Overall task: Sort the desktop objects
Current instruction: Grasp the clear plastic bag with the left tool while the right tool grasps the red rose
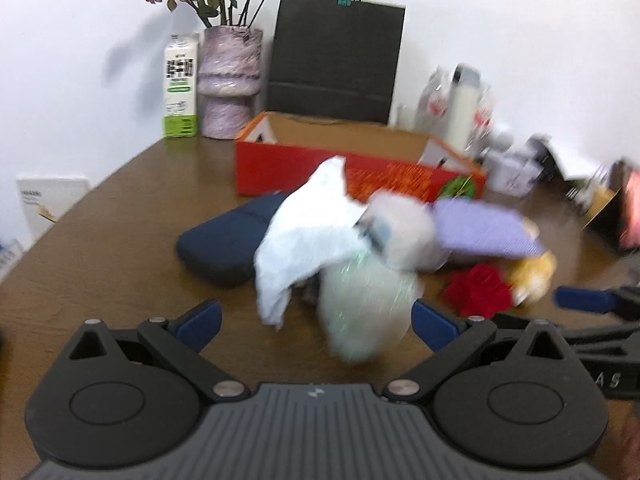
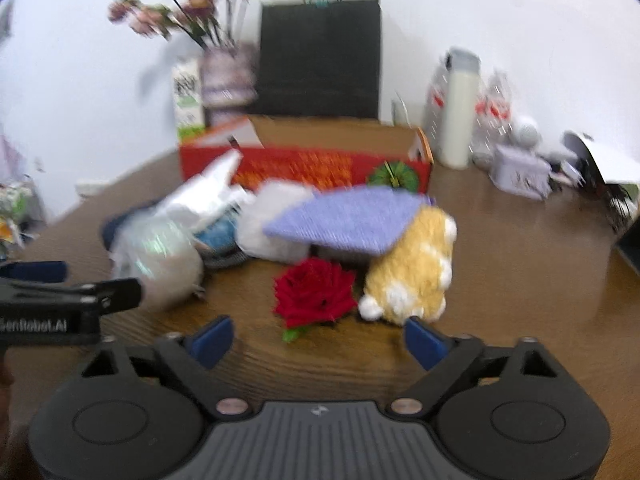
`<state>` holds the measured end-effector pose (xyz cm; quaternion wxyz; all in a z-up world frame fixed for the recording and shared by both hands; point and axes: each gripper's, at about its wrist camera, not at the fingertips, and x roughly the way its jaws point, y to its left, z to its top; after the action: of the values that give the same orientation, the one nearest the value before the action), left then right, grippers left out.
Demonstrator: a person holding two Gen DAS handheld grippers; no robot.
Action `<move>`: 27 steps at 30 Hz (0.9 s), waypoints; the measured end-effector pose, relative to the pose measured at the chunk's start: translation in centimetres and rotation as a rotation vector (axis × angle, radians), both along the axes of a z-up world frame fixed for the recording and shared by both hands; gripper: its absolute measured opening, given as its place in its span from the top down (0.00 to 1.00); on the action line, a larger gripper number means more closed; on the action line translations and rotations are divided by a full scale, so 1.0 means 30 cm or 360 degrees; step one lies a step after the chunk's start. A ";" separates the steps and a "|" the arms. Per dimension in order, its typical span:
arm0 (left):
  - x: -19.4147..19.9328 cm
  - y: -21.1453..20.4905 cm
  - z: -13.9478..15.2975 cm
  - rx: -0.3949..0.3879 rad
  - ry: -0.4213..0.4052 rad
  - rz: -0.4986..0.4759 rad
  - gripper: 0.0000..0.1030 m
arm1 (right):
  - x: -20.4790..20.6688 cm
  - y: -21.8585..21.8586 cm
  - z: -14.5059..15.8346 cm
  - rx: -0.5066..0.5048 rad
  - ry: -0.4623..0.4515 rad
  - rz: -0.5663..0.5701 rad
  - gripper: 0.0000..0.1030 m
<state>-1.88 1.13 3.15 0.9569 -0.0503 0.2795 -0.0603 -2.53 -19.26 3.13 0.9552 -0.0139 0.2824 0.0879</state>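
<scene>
White wall backs a brown wooden table [image 1: 120,208] crowded with odds and ends. Against the wall stand a black paper bag [image 1: 336,60], a marbled purple vase [image 1: 230,80] of dried roses and a green-and-white carton [image 1: 181,88]. In front of them sits an open red cardboard box [image 1: 344,160].

Near the table's middle lies a heap: a white cloth [image 1: 308,232] draped over a dark blue pouch [image 1: 224,244], a pale shimmering bundle [image 1: 364,308] just in front, a white fluffy item [image 1: 400,228], and a purple knitted sheet [image 2: 348,216] resting across the heap and a yellow plush toy [image 2: 416,272]. A red fabric rose [image 2: 314,292] lies on the table just beside the plush. Blur makes the pale bundle hard to name; it may be a wrapped bag.

The left gripper [image 1: 316,320] has its jaws spread wide, the pale bundle just ahead between the tips, not pinched. The right gripper [image 2: 318,340] also stands wide with nothing held, the rose and plush just beyond its blue fingertips [image 2: 212,340].
</scene>
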 end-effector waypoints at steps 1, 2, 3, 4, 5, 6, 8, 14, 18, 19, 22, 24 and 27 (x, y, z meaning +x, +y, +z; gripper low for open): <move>0.013 -0.002 0.003 -0.0013 0.0007 -0.0012 0.00 | 0.000 0.000 0.015 0.0014 -0.0024 0.0034 0.25; 0.031 -0.008 0.004 -0.0021 0.0016 -0.0033 0.04 | 0.004 0.000 0.026 0.0025 -0.0035 0.0076 0.27; 0.047 -0.016 0.005 -0.0023 0.0028 -0.0047 0.12 | 0.018 0.004 0.027 0.0027 -0.0033 0.0123 0.34; 0.062 -0.023 0.003 -0.0029 0.0046 -0.0062 0.15 | 0.035 0.013 0.020 0.0008 -0.0023 0.0165 0.41; 0.074 -0.030 0.002 -0.0039 0.0062 -0.0071 0.20 | 0.052 0.024 0.008 -0.0028 -0.0014 0.0185 0.43; 0.090 -0.039 -0.002 -0.0042 0.0088 -0.0080 0.25 | 0.073 0.033 -0.009 -0.0072 0.0006 0.0188 0.48; 0.109 -0.050 -0.011 -0.0036 0.0124 -0.0083 0.25 | 0.117 0.027 -0.033 -0.0099 0.0045 0.0142 0.49; 0.166 -0.075 -0.054 -0.0069 0.0210 -0.0123 0.49 | 0.215 0.012 -0.074 -0.0052 0.0140 0.0090 0.38; 0.150 -0.072 -0.054 -0.0118 0.0221 -0.0143 0.58 | 0.208 0.012 -0.072 -0.0023 0.0150 0.0104 0.58; 0.133 -0.073 -0.049 -0.0120 0.0209 -0.0153 0.58 | 0.197 0.010 -0.069 -0.0010 0.0156 0.0113 0.63; 0.068 -0.074 -0.026 -0.0115 0.0187 -0.0171 0.59 | 0.158 0.005 -0.061 0.0010 0.0181 0.0132 0.67; 0.007 -0.070 -0.013 -0.0128 0.0181 -0.0204 0.60 | 0.108 0.003 -0.057 0.0022 0.0193 0.0146 0.68; -0.089 -0.067 0.008 -0.0126 0.0179 -0.0236 0.60 | 0.007 0.009 -0.049 0.0015 0.0204 0.0199 0.69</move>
<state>-4.54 -0.89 3.40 0.9299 -0.0705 0.3330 -0.1392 -2.31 -18.99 1.66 0.9278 -0.0215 0.3411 0.1494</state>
